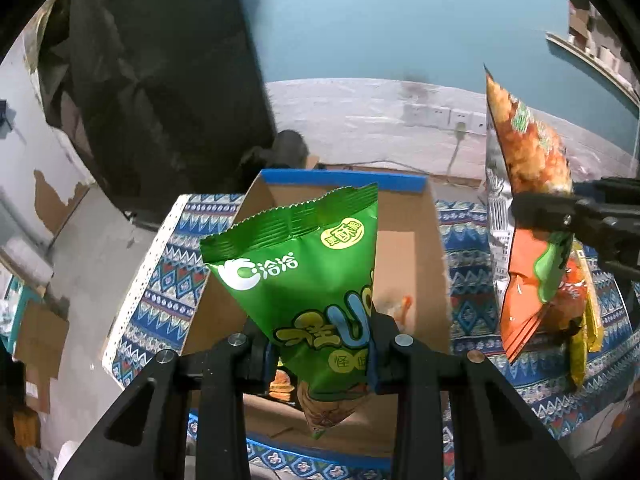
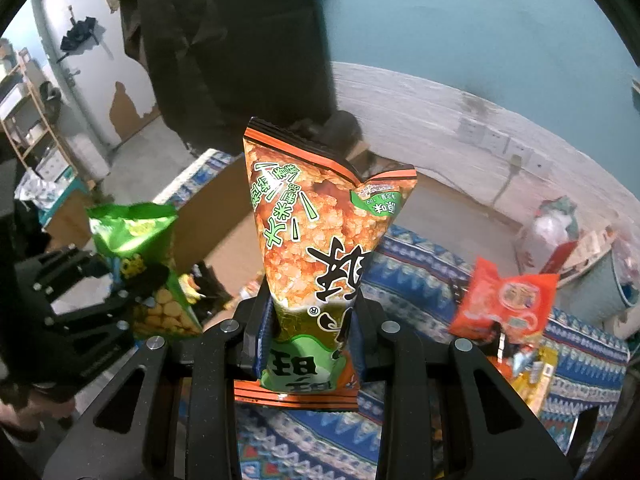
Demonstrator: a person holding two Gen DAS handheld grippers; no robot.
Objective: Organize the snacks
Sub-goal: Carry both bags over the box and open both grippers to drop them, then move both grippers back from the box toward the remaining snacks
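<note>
Blue patterned cloth (image 1: 160, 300) covers the table under both grippers. Left gripper (image 1: 320, 356) is clamped on a green bag (image 1: 308, 280), held up over the open box (image 1: 424, 248). Right gripper (image 2: 312, 336) is clamped on an orange bag (image 2: 316, 240), just beside the box. Something small seems to lie in the box already. Farther off, a red bag (image 2: 504, 304) and others wait on the cloth, so much looks left.

A green snack bag (image 1: 304, 280) with white and yellow lettering stands upright, pinched near its lower end, above an open cardboard box (image 1: 434, 256) on a patterned cloth. At three o'clock from it, an orange rice-cracker bag (image 2: 320, 248) is held upright, upside down. A red packet (image 2: 504, 304) lies at four o'clock.
</note>
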